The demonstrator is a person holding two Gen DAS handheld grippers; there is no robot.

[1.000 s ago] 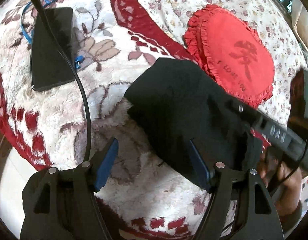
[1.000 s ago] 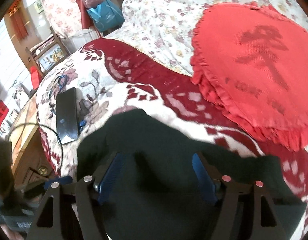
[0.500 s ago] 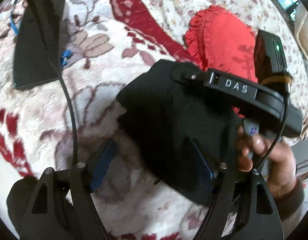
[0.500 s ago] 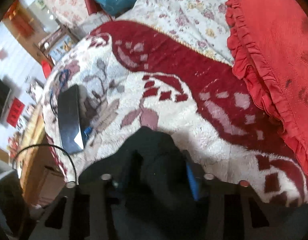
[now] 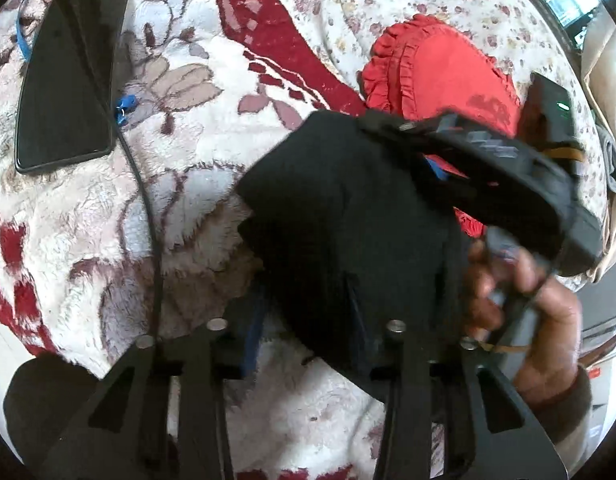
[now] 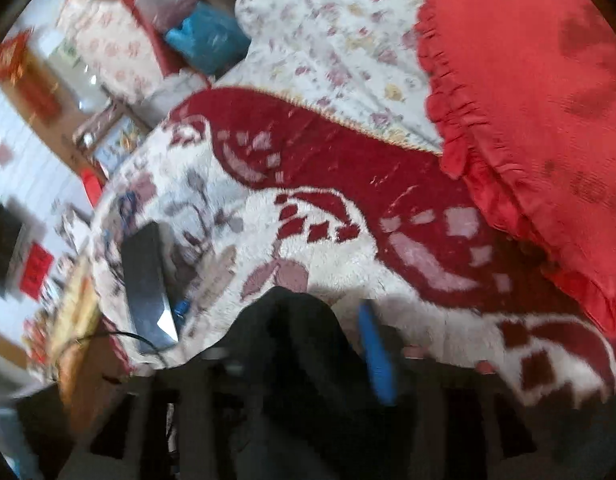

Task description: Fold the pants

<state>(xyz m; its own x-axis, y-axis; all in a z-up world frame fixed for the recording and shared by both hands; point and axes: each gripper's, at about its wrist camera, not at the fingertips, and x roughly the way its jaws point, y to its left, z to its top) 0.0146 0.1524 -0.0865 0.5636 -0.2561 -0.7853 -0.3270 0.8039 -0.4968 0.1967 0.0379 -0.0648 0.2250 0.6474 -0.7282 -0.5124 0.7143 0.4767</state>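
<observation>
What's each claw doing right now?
Left gripper: closed on the black pants.
Right gripper: closed on the same pants, though its view is blurred.

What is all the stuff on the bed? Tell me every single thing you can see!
Pants: one, black, bunched on the blanket, between both grippers.
Heart-shaped cushion: one, red, frilled, beyond the pants.
Blanket: one, white and red floral, fluffy, under everything.
Floral sheet: one, cream with small flowers, behind the blanket.
Phone: one, black, flat on the blanket, far left.
Cable: one, black, running past the phone.
Left gripper: black, blue pads, around the pants' near edge.
Right gripper: black, blue pads, blurred, cloth between its fingers.
Right hand: holding the right gripper.
</observation>
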